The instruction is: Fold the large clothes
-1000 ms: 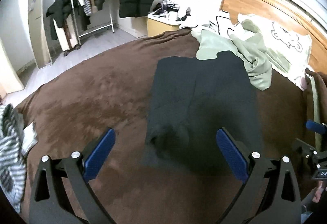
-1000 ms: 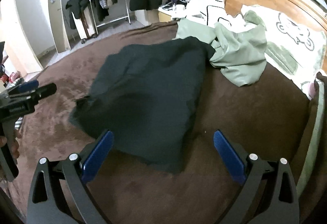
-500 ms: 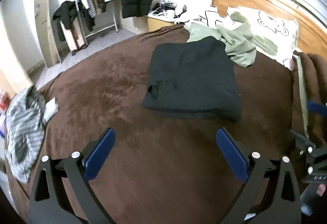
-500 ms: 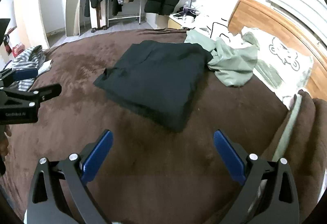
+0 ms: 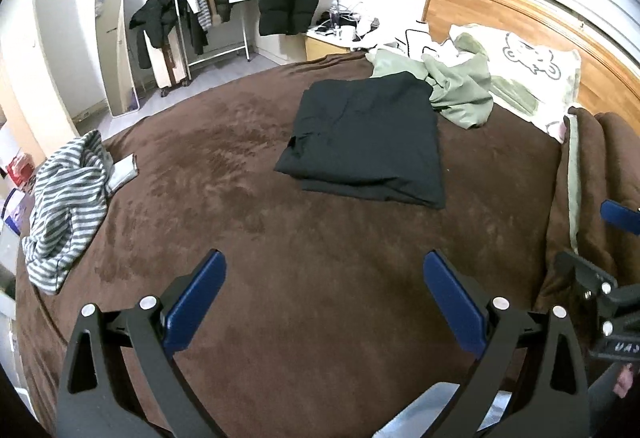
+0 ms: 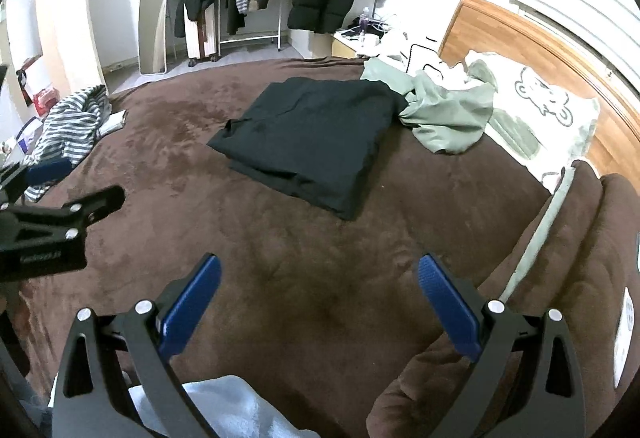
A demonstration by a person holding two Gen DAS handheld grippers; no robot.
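Black garment (image 5: pixel 366 142) lies folded mid-bed, touching the green garment (image 5: pixel 460 94); your left gripper (image 5: pixel 324 302) and right gripper (image 6: pixel 320 302) both gape empty (neither clearly nearer), garment straight ahead.

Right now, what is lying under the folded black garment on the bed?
The black garment lies flat on the brown blanket. At its far corner it touches the green garment; which one overlaps there is unclear. Anything directly beneath the black garment is covered.
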